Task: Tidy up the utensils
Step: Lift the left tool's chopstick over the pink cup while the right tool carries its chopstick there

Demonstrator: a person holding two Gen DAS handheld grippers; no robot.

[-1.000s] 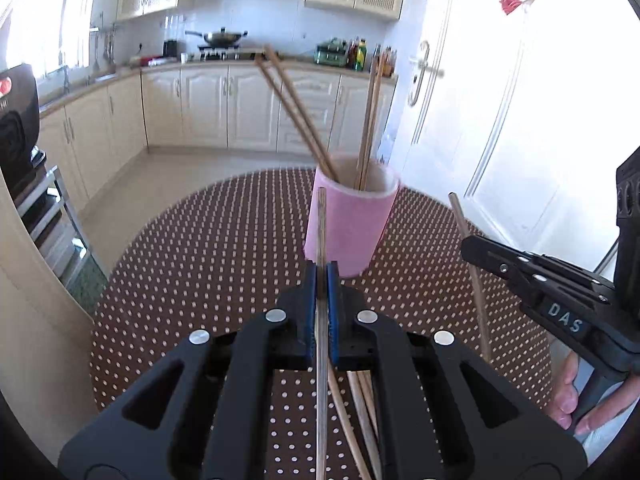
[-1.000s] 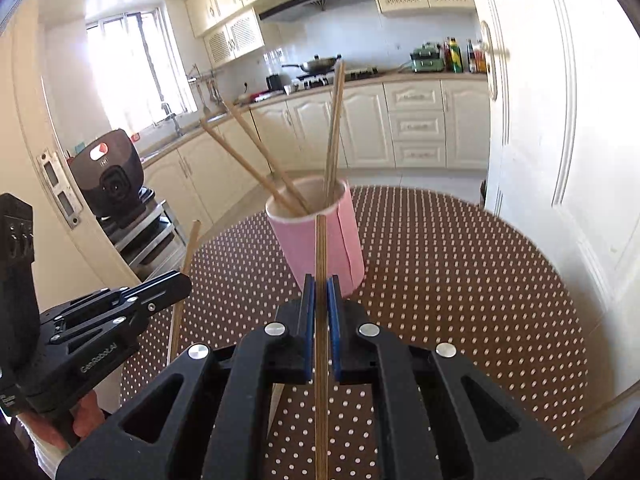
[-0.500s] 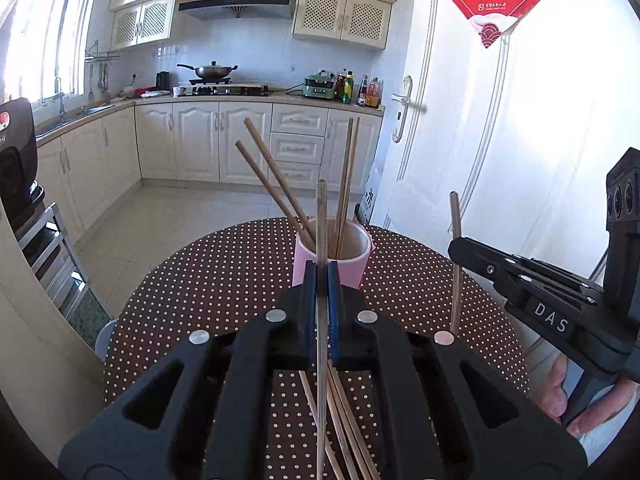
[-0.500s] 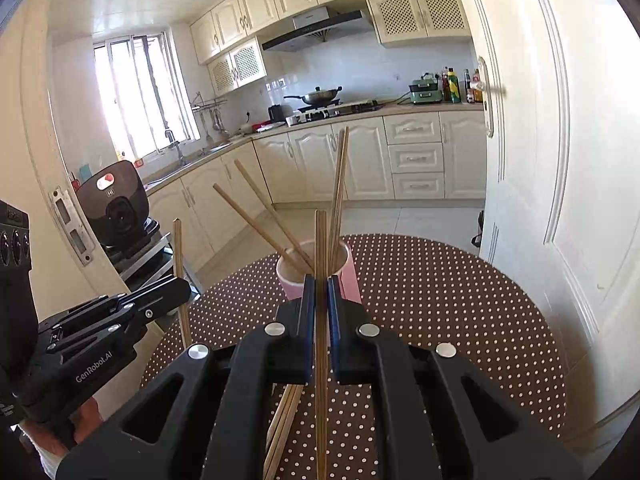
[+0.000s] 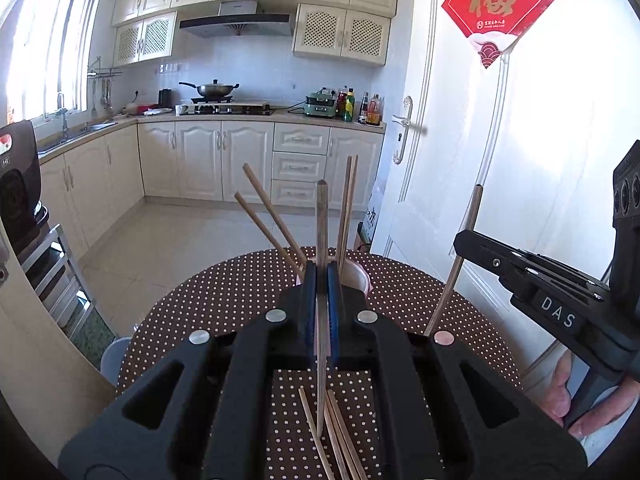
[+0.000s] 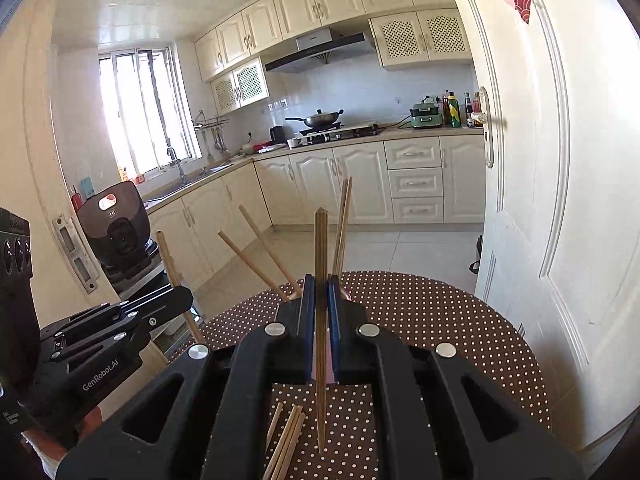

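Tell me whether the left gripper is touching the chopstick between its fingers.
Touching. The left wrist view shows the left gripper shut on the chopstick, both blue pads pressed against it.

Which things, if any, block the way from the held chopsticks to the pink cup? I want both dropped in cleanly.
No separate obstacle shows. The left gripper and right gripper each clamp one chopstick upright just short of the cup. Only the four chopsticks already leaning in it crowd the opening.

Chopsticks (image 5: 321,240) upright (others in pink cup (image 5: 362,276)).
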